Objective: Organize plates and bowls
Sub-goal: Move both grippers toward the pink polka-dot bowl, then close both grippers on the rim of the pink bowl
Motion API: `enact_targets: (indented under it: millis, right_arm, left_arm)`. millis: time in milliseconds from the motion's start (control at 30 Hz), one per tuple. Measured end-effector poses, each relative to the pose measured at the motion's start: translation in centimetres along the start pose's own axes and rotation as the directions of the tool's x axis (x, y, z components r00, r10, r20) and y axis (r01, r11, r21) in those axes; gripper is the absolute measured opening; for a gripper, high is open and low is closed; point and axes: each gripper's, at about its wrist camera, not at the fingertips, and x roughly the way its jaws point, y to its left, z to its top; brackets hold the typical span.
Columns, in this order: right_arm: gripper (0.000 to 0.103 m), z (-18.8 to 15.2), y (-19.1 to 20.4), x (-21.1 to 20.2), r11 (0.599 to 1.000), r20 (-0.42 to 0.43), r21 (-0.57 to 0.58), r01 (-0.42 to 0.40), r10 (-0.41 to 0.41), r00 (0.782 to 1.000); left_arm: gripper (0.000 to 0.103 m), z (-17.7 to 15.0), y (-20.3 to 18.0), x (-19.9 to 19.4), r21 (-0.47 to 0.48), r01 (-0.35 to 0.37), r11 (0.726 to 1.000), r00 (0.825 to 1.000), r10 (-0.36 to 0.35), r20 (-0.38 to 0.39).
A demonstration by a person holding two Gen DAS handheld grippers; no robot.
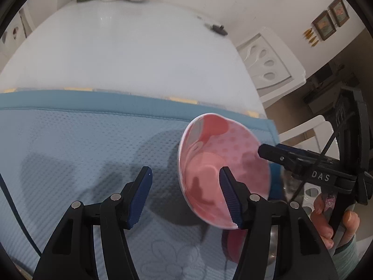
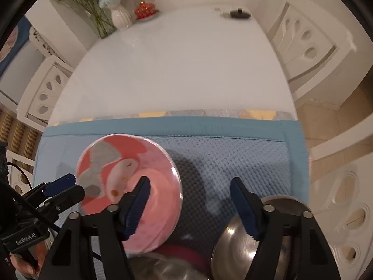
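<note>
Steel bowl (image 2: 235,252) half hidden behind right gripper (image 2: 190,207) fingers, blurred.

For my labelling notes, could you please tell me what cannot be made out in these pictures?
- Both views: pink plate is blurred; what props it tilted is unclear.
- Right wrist: steel bowl is hidden by the right claw and cut off below.
- Left wrist: dark red item is covered by plate and left claw.

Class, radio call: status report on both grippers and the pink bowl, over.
Left gripper open, right gripper open. Pink bowl tilted above blue mat, neither clamping it; support unclear. Steel bowl beside right gripper.
</note>
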Motion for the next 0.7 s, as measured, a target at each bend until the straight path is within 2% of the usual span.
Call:
enact_targets:
  millis: [67,133,167,233,333,433,533,633,700]
  right_arm:
    - [0.061,0.5,-0.4,1.2,0.999,-0.024,0.002,-0.032,0.032,0.999]
    - [0.059,0.9,-0.6,2.2,0.999,-0.040,-0.004,-0.031,0.031,0.999]
    - [0.055,0.9,-0.6,2.5,1.000,-0.048,-0.007,-0.029,0.029,0.998]
    - [0.049,0.9,-0.4,3.3,0.999,-0.072,-0.018,-0.044,0.043,0.996]
    - [0.031,0.6,0.3,4.3,0.998,-0.094,-0.057,-0.031,0.025,0.995]
    - [0.019,0.0,1.4,4.8,0.994,-0.123,-0.099,-0.036,0.024,0.992]
    - [0.019,-0.7,2.3,4.5,0.992,-0.117,-0.126,-0.014,-0.001,0.993]
    - [0.019,-1.1,3.0,2.9,0.992,-0.108,-0.103,-0.067,0.056,0.993]
    - [0.019,-1.5,3.9,1.6,0.992,-0.092,-0.113,-0.052,0.042,0.995]
  left_arm:
    - [0.050,0.0,0.2,0.8,-0.009,0.015,1.000,1.000,-0.015,-0.012]
    - [0.040,-0.1,0.5,1.2,-0.014,0.025,1.000,0.999,-0.025,-0.021]
    - [0.037,-0.2,0.5,1.5,-0.017,0.028,0.999,0.999,-0.029,-0.028]
    - [0.025,-0.4,0.8,2.1,-0.038,0.053,0.998,0.998,-0.054,-0.044]
    - [0.022,-0.5,1.3,2.8,-0.084,0.109,0.991,0.993,-0.113,-0.046]
    - [0.020,-0.6,1.4,2.9,-0.095,0.110,0.989,0.993,-0.114,-0.042]
    - [0.020,-0.7,1.8,2.4,-0.117,0.098,0.988,0.994,-0.103,-0.040]
    - [0.020,-1.2,2.5,1.2,-0.170,0.098,0.981,0.994,-0.104,-0.025]
    - [0.020,-1.7,2.5,-0.1,-0.193,0.107,0.975,0.994,-0.109,-0.001]
